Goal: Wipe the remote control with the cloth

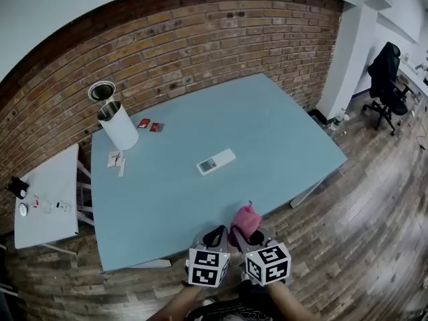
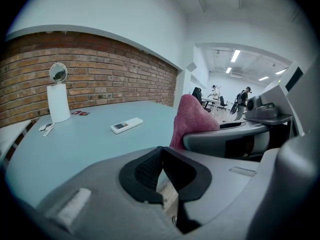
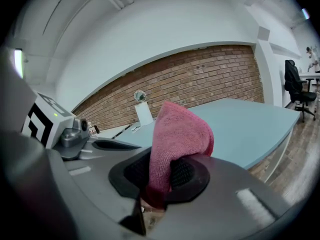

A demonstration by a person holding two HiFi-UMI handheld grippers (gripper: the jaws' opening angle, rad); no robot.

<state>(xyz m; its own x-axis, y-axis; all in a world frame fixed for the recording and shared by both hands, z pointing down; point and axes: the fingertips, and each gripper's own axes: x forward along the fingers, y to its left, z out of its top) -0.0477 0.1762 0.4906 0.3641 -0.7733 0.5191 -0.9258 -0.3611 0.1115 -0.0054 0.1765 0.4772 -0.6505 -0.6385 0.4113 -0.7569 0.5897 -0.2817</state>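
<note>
The remote control [image 1: 216, 162] lies flat near the middle of the blue table [image 1: 287, 132]; well apart from the remote control, at the table's near edge, the right gripper [image 3: 165, 176] is clamped on the pink cloth [image 3: 179, 134], which stands up out of its jaws; the left gripper [image 2: 161, 170], jaws together and empty, is just beside it; a white bin [image 1: 119, 127] stands beyond the remote control, by the brick wall [image 1: 200, 52].

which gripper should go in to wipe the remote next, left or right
Right, probably. The right gripper is shut on the pink cloth, while the left gripper is shut and empty. Both hover at the table's near edge, about equally far from the remote control.
</note>
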